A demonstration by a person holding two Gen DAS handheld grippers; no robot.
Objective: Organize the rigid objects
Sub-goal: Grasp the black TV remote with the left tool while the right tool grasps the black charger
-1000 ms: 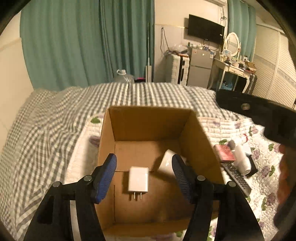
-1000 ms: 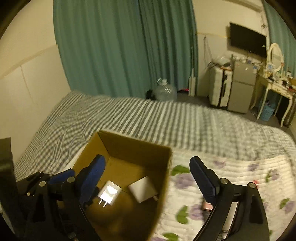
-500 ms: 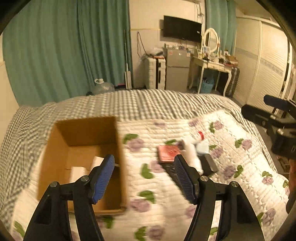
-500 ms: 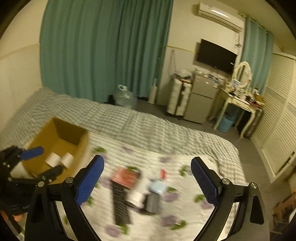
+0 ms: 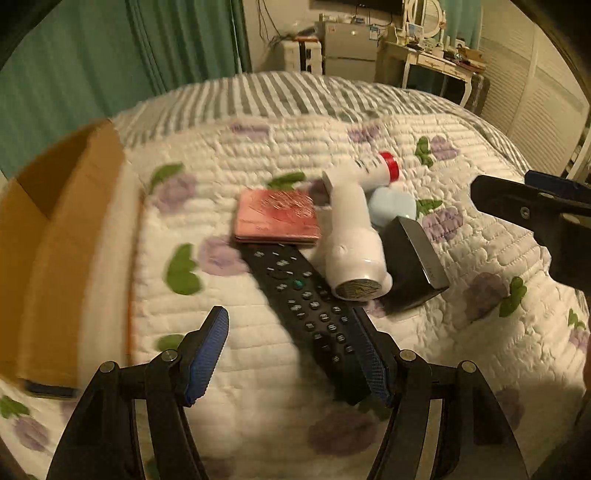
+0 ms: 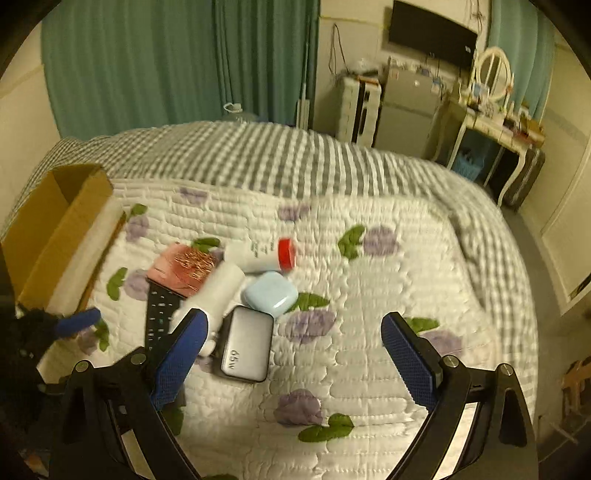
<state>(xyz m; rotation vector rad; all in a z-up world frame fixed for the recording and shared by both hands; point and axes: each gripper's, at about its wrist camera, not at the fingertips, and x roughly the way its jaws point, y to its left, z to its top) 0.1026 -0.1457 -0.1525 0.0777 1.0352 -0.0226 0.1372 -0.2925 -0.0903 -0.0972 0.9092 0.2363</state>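
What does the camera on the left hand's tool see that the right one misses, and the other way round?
Only the left view shows the remote's buttons plainly and the white device's round end. Only the right view shows the wall TV whole and the "65W" print on the grey charger. Both share the cardboard box, the pink case, the red-capped tube and the pale blue case on the quilt.

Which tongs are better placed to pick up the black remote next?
Left, probably. The left tongs are open right over the remote; the right tongs are nearer the grey charger.

Teal curtains (image 6: 177, 62), wall television (image 6: 430, 37), white dressing table (image 6: 491, 125) — dim warm light
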